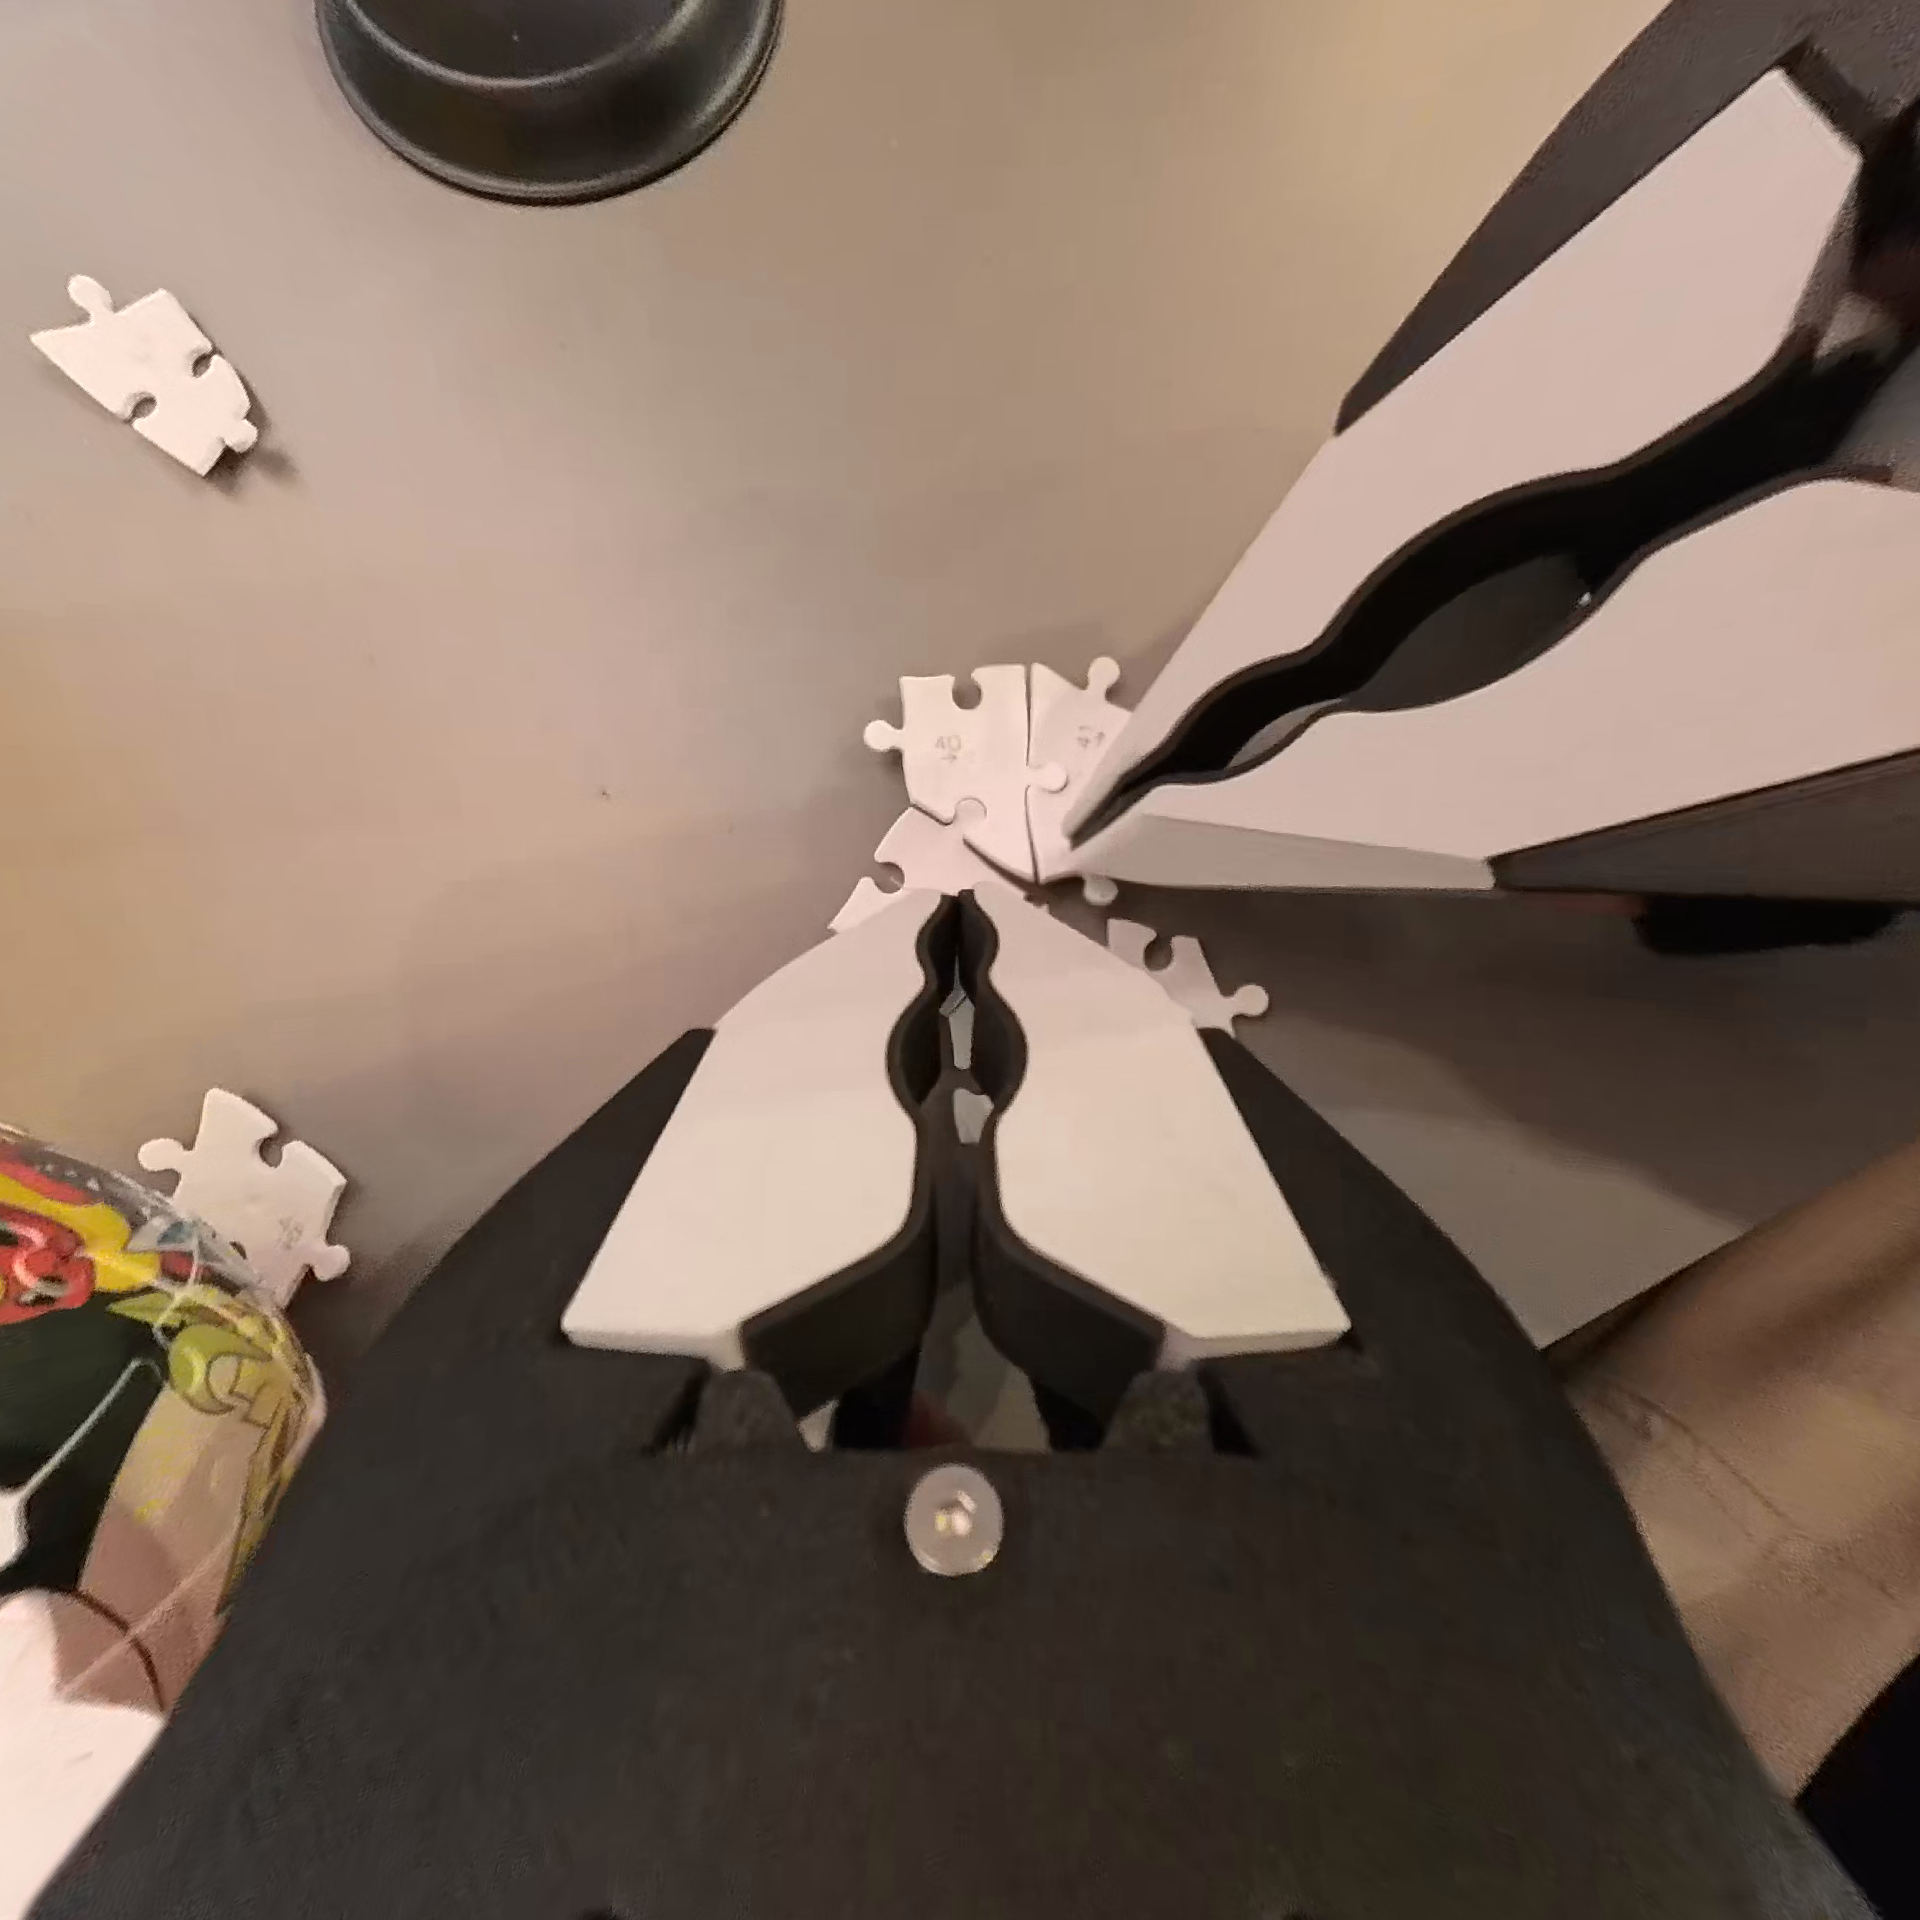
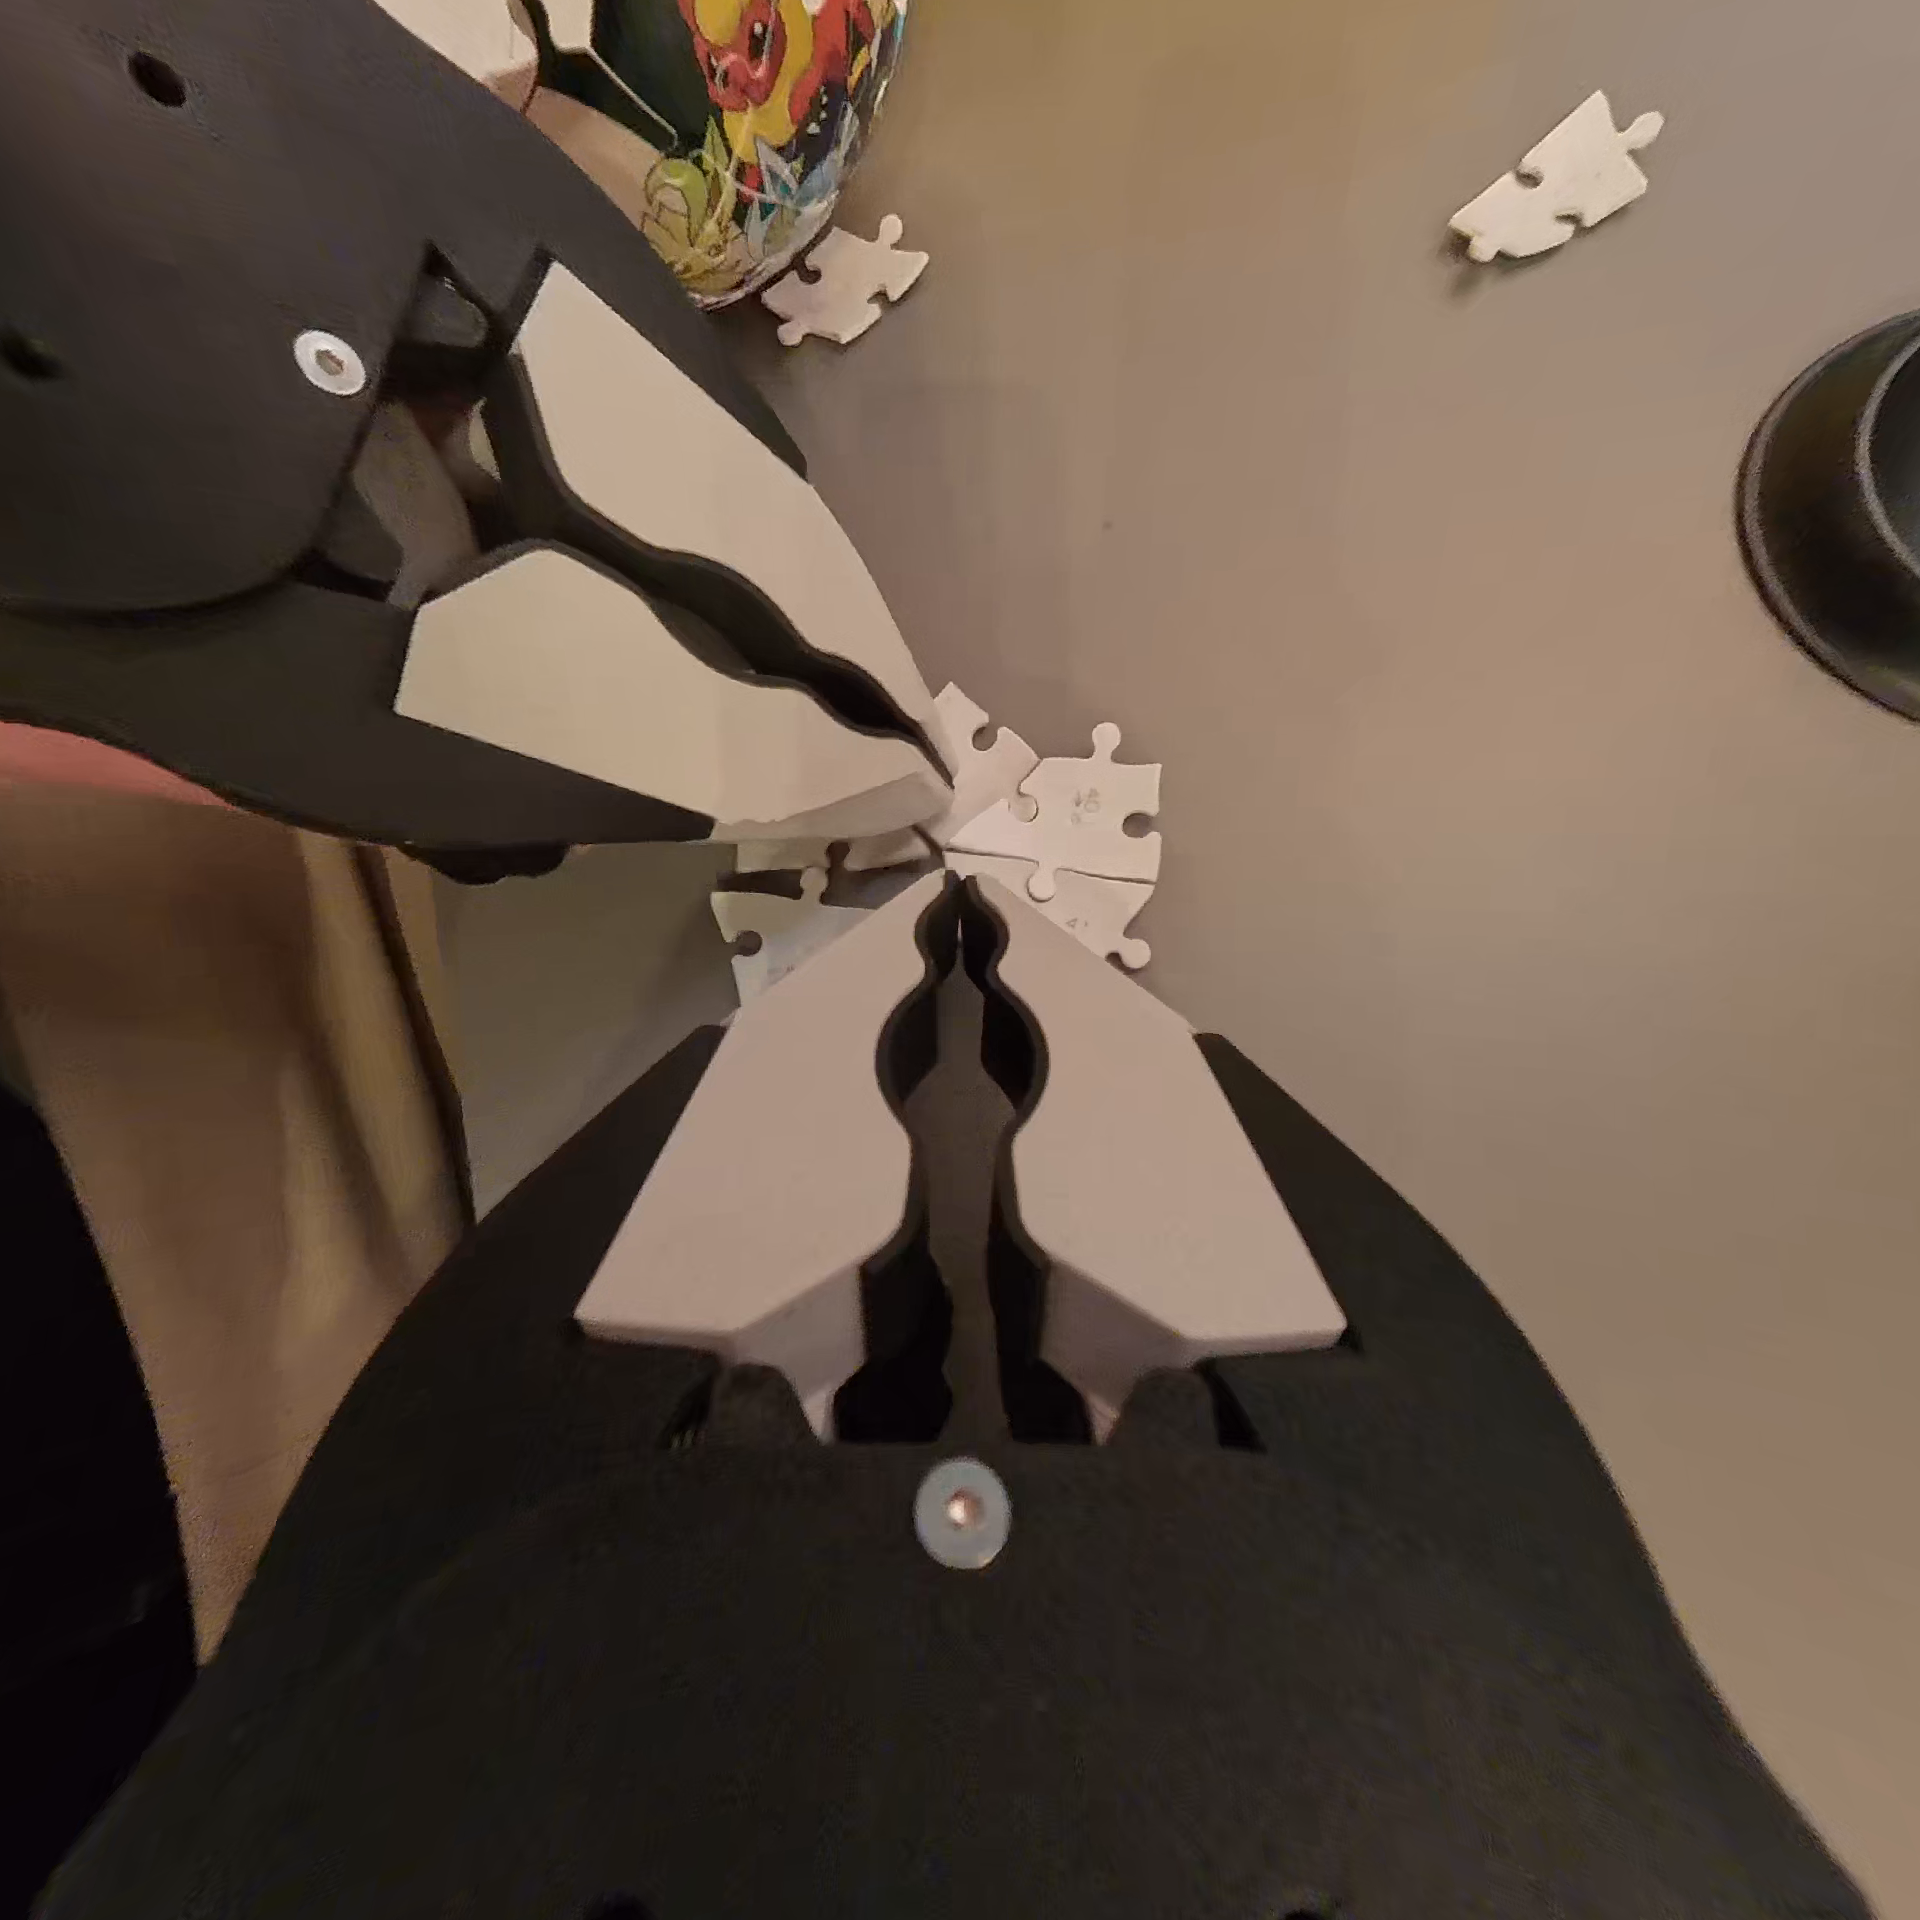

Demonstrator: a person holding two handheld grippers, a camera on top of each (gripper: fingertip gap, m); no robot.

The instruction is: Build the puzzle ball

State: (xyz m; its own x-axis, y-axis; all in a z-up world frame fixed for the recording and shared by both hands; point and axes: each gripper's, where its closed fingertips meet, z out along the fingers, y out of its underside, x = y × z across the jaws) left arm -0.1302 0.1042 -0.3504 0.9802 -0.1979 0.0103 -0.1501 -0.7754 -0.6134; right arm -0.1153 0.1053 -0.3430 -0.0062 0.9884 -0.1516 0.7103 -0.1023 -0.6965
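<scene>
A small fan of joined white puzzle pieces (image 1: pixel 977 769) is held just above the grey table (image 1: pixel 623 623); it also shows in the right wrist view (image 2: pixel 1091 821). My left gripper (image 1: pixel 956 906) is shut on the fan's near piece (image 1: pixel 925 847); in the right wrist view this gripper (image 2: pixel 940 774) comes in from the upper left. My right gripper (image 2: pixel 961 890) is shut on the fan's other end piece (image 2: pixel 1096 912); in the left wrist view it (image 1: pixel 1081 831) enters from the upper right. The two sets of fingertips almost touch. The part-built colourful puzzle ball (image 2: pixel 769 135) stands behind the left gripper.
Loose white pieces lie on the table: one far off (image 1: pixel 145 364), one beside the ball (image 1: pixel 260 1195), one under the grippers (image 1: pixel 1195 977). A black round stand (image 1: pixel 551 83) sits at the far edge. The table's edge (image 1: pixel 1558 1340) runs close by the right gripper. The grippers are tip to tip, or close to it.
</scene>
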